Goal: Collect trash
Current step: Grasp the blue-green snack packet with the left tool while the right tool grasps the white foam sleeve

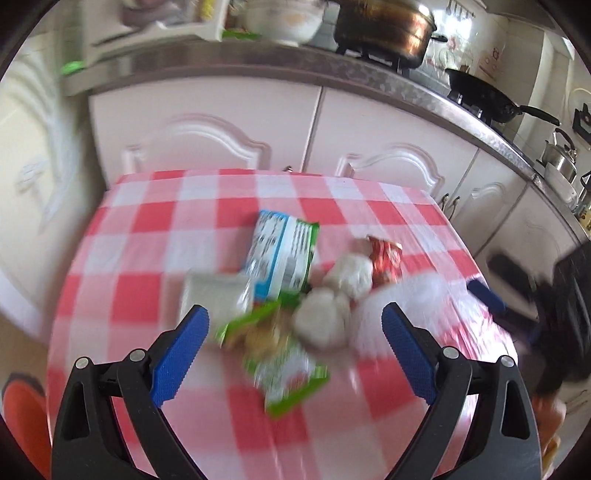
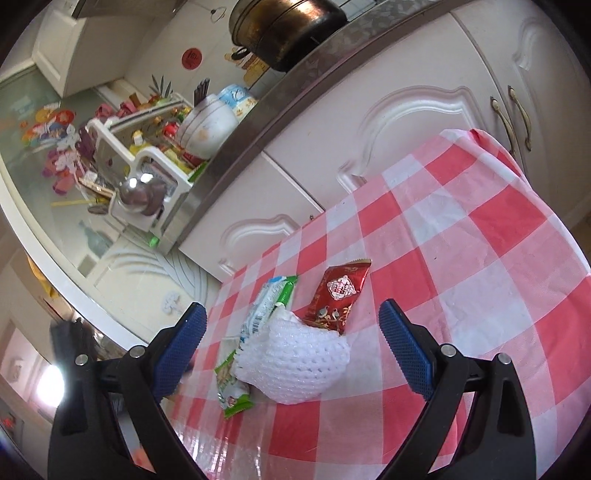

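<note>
Blue ribbed pads tip the two black fingers of my right gripper (image 2: 293,314), which stand spread wide with nothing between them. Directly ahead of the gap, on the red-and-white checked plastic tablecloth (image 2: 461,258), lies a white foam mesh fruit sleeve (image 2: 295,360), bunched into a rounded heap. Behind it and touching its far edge is a red foil snack wrapper with a white emblem (image 2: 338,295). To the left of that wrapper lies a blue-and-green printed snack packet (image 2: 269,302), partly covered by the sleeve. A small green-edged clear wrapper (image 2: 231,386) lies at the sleeve's near left, close to my left-hand pad.

My left gripper (image 1: 295,321) is likewise spread wide and holds nothing. Its view is motion-blurred. The same trash cluster lies between and just beyond its fingertips: the green-edged wrapper (image 1: 284,365) nearest, the blue-and-green packet (image 1: 282,254) farther off, and two white rounded lumps (image 1: 332,302) to the right, whose material I cannot tell through the blur. The red wrapper (image 1: 386,262) lies at the far right of the cluster. A pale translucent packet (image 1: 218,295) lies beside the left pad.

White panelled cabinet doors (image 1: 207,136) stand behind the table, under a grey countertop carrying a dark metal pot (image 1: 384,29).
</note>
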The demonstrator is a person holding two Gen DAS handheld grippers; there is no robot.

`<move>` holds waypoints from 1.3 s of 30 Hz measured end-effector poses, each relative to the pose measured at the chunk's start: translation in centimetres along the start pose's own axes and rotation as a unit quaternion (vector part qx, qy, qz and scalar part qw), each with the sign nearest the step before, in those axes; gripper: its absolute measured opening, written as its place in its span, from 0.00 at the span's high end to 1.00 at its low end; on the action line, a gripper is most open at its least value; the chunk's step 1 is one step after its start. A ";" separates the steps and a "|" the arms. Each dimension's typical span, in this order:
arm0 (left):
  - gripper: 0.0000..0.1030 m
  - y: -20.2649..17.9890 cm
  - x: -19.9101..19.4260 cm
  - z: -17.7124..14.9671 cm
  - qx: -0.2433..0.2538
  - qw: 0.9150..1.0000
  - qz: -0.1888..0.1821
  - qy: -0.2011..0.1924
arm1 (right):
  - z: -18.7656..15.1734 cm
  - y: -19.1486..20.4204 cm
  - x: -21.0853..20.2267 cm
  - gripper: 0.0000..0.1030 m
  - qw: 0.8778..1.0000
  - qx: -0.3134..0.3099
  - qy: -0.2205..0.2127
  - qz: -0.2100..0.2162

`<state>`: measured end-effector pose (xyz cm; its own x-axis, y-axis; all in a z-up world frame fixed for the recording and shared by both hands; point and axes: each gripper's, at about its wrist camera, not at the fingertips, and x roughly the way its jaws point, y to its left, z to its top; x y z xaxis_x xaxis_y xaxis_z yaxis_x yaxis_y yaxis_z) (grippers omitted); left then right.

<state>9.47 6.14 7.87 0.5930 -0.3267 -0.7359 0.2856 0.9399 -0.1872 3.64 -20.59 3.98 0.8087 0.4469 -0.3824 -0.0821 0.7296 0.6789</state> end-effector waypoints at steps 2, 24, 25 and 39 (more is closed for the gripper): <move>0.09 0.1 2.4 1.8 0.000 1.000 -0.004 0.023 | -0.2 0.3 0.5 0.08 1.000 -0.012 0.007 -0.007; 0.29 -0.3 12.1 5.2 0.057 0.992 0.022 0.114 | -2.6 2.9 4.2 0.08 0.992 -0.097 0.083 -0.017; 0.31 -0.4 12.3 5.1 0.061 0.991 0.029 0.115 | -2.6 2.9 4.3 0.08 0.991 -0.098 0.085 -0.020; 0.43 -2.4 10.9 3.0 0.084 0.991 0.018 0.101 | -2.9 2.2 4.7 0.08 0.990 -0.089 0.100 -0.039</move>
<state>17.46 0.02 2.24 0.4480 -0.2506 -0.8582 0.3976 0.9156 -0.0598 5.61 -15.40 1.86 0.6868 0.4655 -0.5582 -0.1398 0.8383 0.5270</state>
